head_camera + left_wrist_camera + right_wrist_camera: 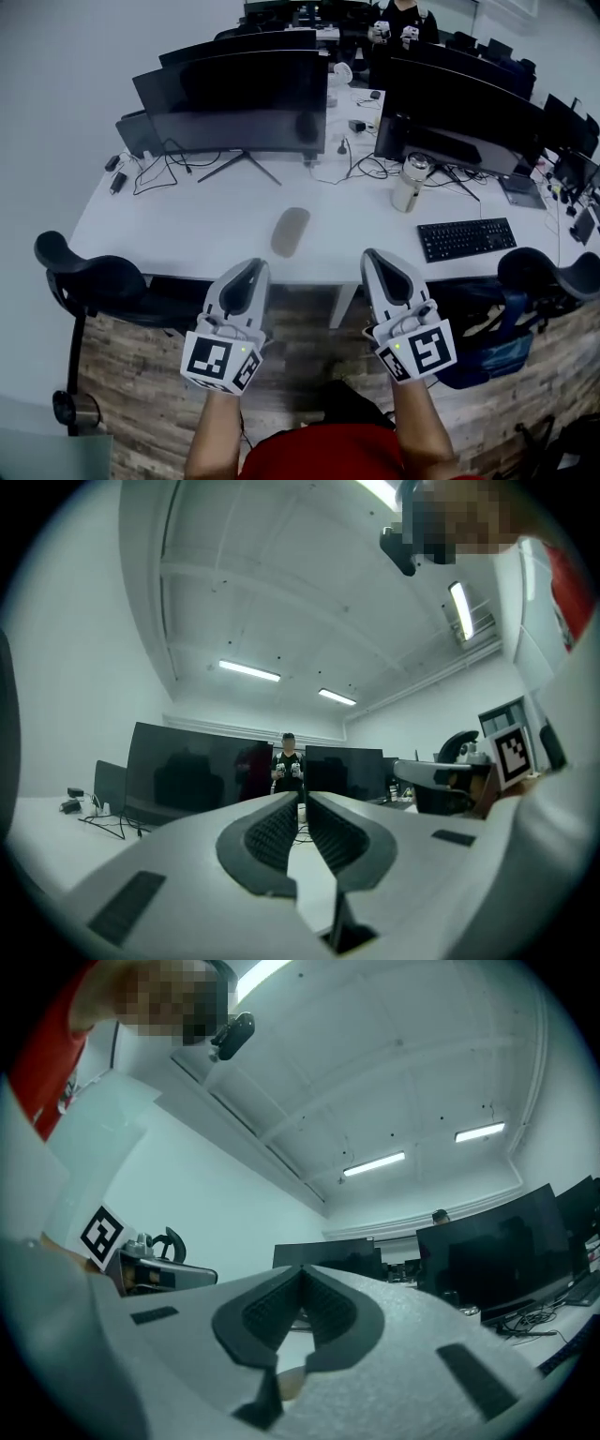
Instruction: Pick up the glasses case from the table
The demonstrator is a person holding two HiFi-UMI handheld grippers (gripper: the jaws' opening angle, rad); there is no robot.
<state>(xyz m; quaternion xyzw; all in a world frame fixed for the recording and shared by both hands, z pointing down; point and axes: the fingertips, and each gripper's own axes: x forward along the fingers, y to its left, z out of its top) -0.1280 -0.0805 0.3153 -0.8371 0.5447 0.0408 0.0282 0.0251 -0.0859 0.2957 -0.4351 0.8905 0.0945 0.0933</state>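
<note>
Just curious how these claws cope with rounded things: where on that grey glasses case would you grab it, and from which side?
Probably across its narrow middle, coming from the near edge of the table. The glasses case lies flat with its long axis pointing away, clear of other things. The left claw is closer, but shut.

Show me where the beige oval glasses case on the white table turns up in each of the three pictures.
Head view: the beige oval glasses case lies mid-picture on the white table.
Left gripper view: not in it.
Right gripper view: not plainly in it; a tan sliver at the bottom is too small to tell.
Shared landmark: the big black monitor.
</note>
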